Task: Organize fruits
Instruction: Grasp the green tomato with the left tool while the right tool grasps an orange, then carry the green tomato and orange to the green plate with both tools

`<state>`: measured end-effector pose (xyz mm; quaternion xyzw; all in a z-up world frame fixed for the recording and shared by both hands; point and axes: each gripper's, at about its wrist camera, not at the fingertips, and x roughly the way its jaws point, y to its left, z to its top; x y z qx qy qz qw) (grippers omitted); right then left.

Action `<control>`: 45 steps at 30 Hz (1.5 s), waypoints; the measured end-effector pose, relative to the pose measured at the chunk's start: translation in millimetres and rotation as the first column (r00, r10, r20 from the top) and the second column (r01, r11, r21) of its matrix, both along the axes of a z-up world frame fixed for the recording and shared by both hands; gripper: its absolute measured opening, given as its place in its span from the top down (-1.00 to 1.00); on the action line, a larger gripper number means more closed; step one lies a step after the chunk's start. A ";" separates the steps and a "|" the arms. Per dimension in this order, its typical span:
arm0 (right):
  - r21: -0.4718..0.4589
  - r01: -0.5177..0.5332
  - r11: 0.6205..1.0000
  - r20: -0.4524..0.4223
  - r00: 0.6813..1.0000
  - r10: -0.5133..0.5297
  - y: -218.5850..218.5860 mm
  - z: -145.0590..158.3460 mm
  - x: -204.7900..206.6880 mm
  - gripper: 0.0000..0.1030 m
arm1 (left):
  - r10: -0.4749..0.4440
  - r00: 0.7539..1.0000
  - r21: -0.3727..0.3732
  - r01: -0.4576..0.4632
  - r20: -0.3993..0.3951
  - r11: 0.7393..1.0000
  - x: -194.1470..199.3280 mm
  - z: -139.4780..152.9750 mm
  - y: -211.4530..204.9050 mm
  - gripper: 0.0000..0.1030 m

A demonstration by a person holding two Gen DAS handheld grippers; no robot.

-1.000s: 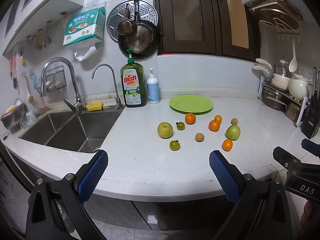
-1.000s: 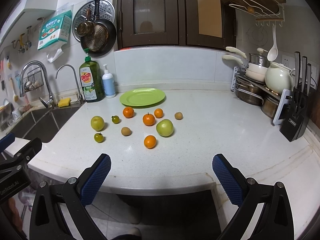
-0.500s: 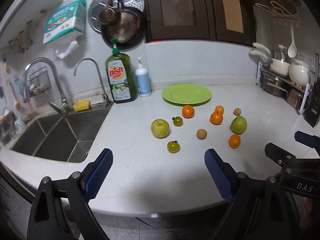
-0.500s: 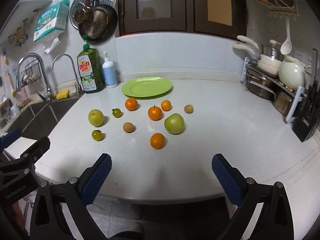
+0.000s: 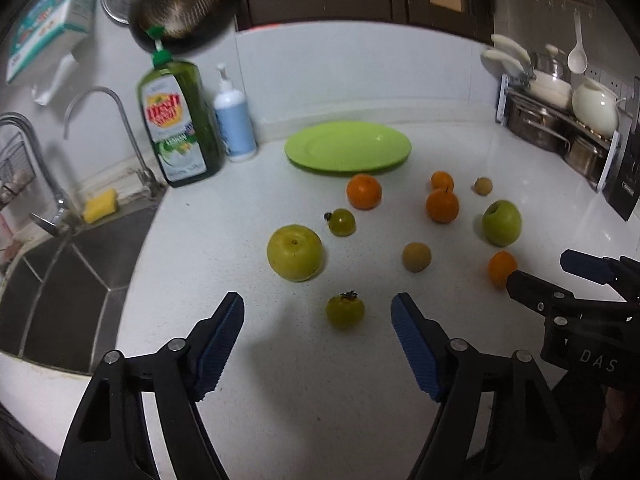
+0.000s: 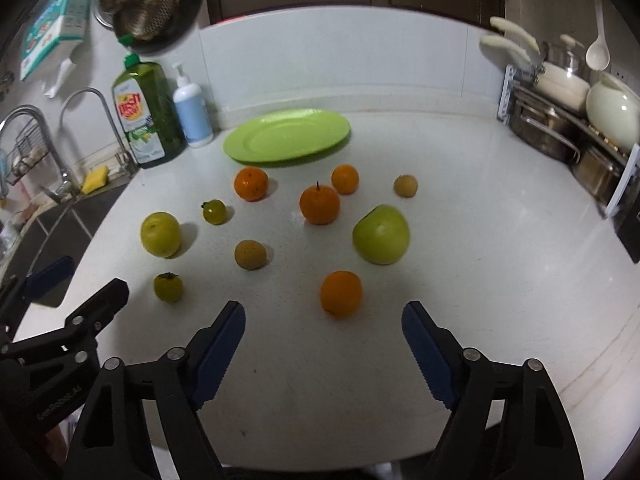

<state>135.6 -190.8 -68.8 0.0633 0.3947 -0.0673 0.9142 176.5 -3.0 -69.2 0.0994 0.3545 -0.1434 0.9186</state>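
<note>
Several fruits lie loose on the white counter in front of an empty green plate (image 5: 347, 147) (image 6: 286, 135). My left gripper (image 5: 318, 314) is open, just short of a small green tomato (image 5: 345, 311), with a yellow-green apple (image 5: 295, 253) beyond to the left. My right gripper (image 6: 323, 320) is open, just short of an orange (image 6: 341, 293), with a green apple (image 6: 381, 235) behind it. Other oranges (image 6: 319, 204), small brown fruits (image 6: 250, 254) and a second small green tomato (image 6: 214, 212) lie between these and the plate.
A sink (image 5: 60, 276) is at the left, with a green dish soap bottle (image 5: 180, 120) and a white pump bottle (image 5: 234, 120) at the back. A rack of pots (image 6: 568, 120) and a knife block (image 5: 626, 176) stand at the right.
Both grippers have moved forward over the counter and tilted down towards the fruits, which now look much closer. Both stay open. No fruit has moved.
</note>
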 end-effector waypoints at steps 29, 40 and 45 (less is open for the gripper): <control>0.058 -0.094 0.994 -0.138 0.985 0.101 -25.3 -36.2 53.1 0.23 | 0.057 0.982 0.011 -0.056 -0.179 0.998 40.9 -42.6 -25.8 0.33; 0.062 -0.132 0.989 -0.126 0.982 0.139 -18.7 -33.8 54.3 0.35 | 0.025 0.984 -0.004 -0.026 -0.176 1.000 39.8 -38.4 -28.1 0.42; 0.066 -0.144 0.987 -0.114 0.982 0.151 -18.1 -30.0 53.3 0.35 | 0.013 0.987 -0.012 -0.015 -0.160 1.000 38.2 -30.7 -27.6 0.42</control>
